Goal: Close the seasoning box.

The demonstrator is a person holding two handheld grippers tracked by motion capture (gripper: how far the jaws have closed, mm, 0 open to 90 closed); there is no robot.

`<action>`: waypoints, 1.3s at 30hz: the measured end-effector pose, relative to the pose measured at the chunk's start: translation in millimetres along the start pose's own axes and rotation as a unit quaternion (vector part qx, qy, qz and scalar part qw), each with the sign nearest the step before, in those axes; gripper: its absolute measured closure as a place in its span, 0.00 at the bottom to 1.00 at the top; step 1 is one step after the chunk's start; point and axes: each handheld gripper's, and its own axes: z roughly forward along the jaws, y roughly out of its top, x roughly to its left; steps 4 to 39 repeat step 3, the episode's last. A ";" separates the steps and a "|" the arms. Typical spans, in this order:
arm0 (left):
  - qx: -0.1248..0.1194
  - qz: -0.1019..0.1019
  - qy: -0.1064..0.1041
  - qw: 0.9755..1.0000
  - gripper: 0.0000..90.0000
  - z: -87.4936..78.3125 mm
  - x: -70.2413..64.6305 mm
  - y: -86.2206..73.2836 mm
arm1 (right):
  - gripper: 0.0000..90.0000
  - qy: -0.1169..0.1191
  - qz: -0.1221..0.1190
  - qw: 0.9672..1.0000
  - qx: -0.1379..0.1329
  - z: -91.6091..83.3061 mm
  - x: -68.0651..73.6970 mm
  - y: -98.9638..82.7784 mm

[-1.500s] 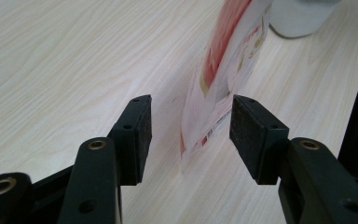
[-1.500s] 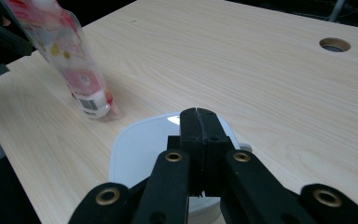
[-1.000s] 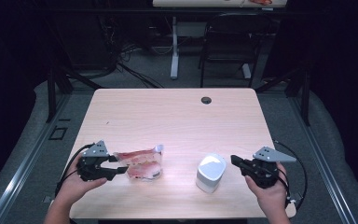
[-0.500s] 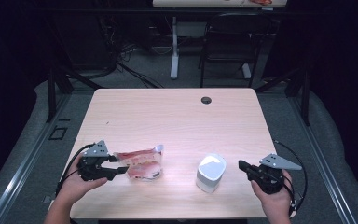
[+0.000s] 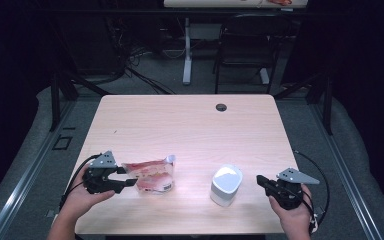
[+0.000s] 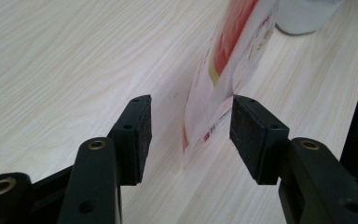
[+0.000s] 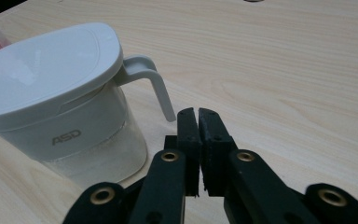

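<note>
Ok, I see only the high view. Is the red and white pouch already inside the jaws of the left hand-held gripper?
Observer: Yes. In the left gripper view, an edge of the pouch stands between the open jaws of the left hand-held gripper. It is not clamped yet.
Operator: And the right hand-held gripper, is it open?
Observer: Barely. The jaws of the right hand-held gripper have just been opening. There is a thin gap with nothing in it.
Operator: Does the white jug have a handle?
Observer: Yes, the jug has a thin white handle, just ahead of those jaw tips.
</note>
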 end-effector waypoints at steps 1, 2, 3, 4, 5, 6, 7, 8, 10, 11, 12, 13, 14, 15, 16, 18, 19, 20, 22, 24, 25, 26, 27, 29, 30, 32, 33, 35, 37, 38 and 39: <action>0.000 0.000 0.000 1.000 0.54 -0.1 0.1 -0.2 | 0.91 0.001 0.002 1.000 -0.003 1.2 -0.2 -1.3; 0.000 0.001 -0.001 1.000 0.54 -0.3 0.3 -0.2 | 0.90 -0.002 -0.002 1.000 0.003 2.0 -0.7 -2.4; 0.000 0.001 -0.001 1.000 0.54 -0.4 0.4 -0.2 | 0.89 -0.003 -0.004 1.000 0.005 3.1 -0.9 -3.4; 0.000 0.001 -0.001 1.000 0.54 -0.4 0.4 -0.2 | 0.89 -0.003 -0.004 1.000 0.005 3.1 -0.9 -3.4; 0.000 0.001 -0.001 1.000 0.54 -0.4 0.4 -0.2 | 0.89 -0.003 -0.004 1.000 0.005 3.1 -0.9 -3.4; 0.000 0.001 -0.001 1.000 0.54 -0.4 0.4 -0.2 | 0.89 -0.003 -0.004 1.000 0.005 3.1 -0.9 -3.4; 0.000 0.001 -0.001 1.000 0.54 -0.4 0.4 -0.2 | 0.89 -0.003 -0.004 1.000 0.005 3.1 -0.9 -3.4; 0.000 0.001 -0.001 1.000 0.54 -0.4 0.4 -0.2 | 0.89 -0.003 -0.004 1.000 0.005 3.1 -0.9 -3.4; 0.000 0.001 -0.001 1.000 0.54 -0.4 0.4 -0.2 | 0.89 -0.003 -0.004 1.000 0.005 3.1 -0.9 -3.4; 0.000 0.001 -0.001 1.000 0.54 -0.4 0.4 -0.2 | 0.89 -0.003 -0.004 1.000 0.005 3.1 -0.9 -3.4; 0.000 0.001 -0.001 1.000 0.54 -0.4 0.4 -0.2 | 0.89 -0.003 -0.004 1.000 0.005 3.1 -0.9 -3.4; 0.000 0.001 -0.001 1.000 0.54 -0.4 0.4 -0.2 | 0.89 -0.003 -0.004 1.000 0.005 3.1 -0.9 -3.4; 0.000 0.001 -0.001 1.000 0.54 -0.4 0.4 -0.2 | 0.89 -0.003 -0.004 1.000 0.005 3.1 -0.9 -3.4; 0.000 0.001 -0.001 1.000 0.54 -0.4 0.4 -0.2 | 0.89 -0.003 -0.004 1.000 0.005 3.1 -0.9 -3.4; 0.000 0.001 -0.001 1.000 0.54 -0.4 0.4 -0.2 | 0.89 -0.003 -0.004 1.000 0.005 3.1 -0.9 -3.4; 0.000 0.001 -0.001 1.000 0.54 -0.4 0.4 -0.2 | 0.89 -0.003 -0.004 1.000 0.005 3.1 -0.9 -3.4; 0.000 0.001 -0.001 1.000 0.54 -0.4 0.4 -0.2 | 0.89 -0.003 -0.004 1.000 0.005 3.1 -0.9 -3.4; 0.000 0.001 -0.001 1.000 0.54 -0.4 0.4 -0.2 | 0.89 -0.003 -0.004 1.000 0.005 3.1 -0.9 -3.4; 0.000 0.001 -0.001 1.000 0.54 -0.4 0.4 -0.2 | 0.89 -0.003 -0.004 1.000 0.005 3.1 -0.9 -3.4; 0.000 0.001 -0.001 1.000 0.54 -0.4 0.4 -0.2 | 0.89 -0.003 -0.004 1.000 0.005 3.1 -0.9 -3.4; 0.000 0.001 -0.001 1.000 0.54 -0.4 0.4 -0.2 | 0.89 -0.003 -0.004 1.000 0.005 3.1 -0.9 -3.4; 0.000 0.001 -0.001 1.000 0.54 -0.4 0.4 -0.2 | 0.89 -0.003 -0.004 1.000 0.005 3.1 -0.9 -3.4; 0.000 0.001 -0.001 1.000 0.54 -0.4 0.4 -0.2 | 0.89 -0.003 -0.004 1.000 0.005 3.1 -0.9 -3.4; 0.000 0.001 -0.001 1.000 0.54 -0.4 0.4 -0.2 | 0.89 -0.003 -0.004 1.000 0.005 3.1 -0.9 -3.4; 0.000 0.001 -0.001 1.000 0.54 -0.4 0.4 -0.2 | 0.89 -0.003 -0.004 1.000 0.005 3.1 -0.9 -3.4; 0.000 0.001 -0.001 1.000 0.54 -0.4 0.4 -0.2 | 0.89 -0.003 -0.004 1.000 0.005 3.1 -0.9 -3.4; 0.000 0.001 -0.001 1.000 0.54 -0.4 0.4 -0.2 | 0.89 -0.003 -0.004 1.000 0.005 3.1 -0.9 -3.4; 0.000 0.001 -0.001 1.000 0.54 -0.4 0.4 -0.2 | 0.89 -0.003 -0.004 1.000 0.005 3.1 -0.9 -3.4; 0.000 0.001 -0.001 1.000 0.54 -0.4 0.4 -0.2 | 0.89 -0.003 -0.004 1.000 0.005 3.1 -0.9 -3.4; 0.000 0.001 -0.001 1.000 0.54 -0.4 0.4 -0.2 | 0.89 -0.003 -0.004 1.000 0.005 3.1 -0.9 -3.4; 0.000 0.001 -0.001 1.000 0.54 -0.4 0.4 -0.2 | 0.89 -0.003 -0.004 1.000 0.005 3.1 -0.9 -3.4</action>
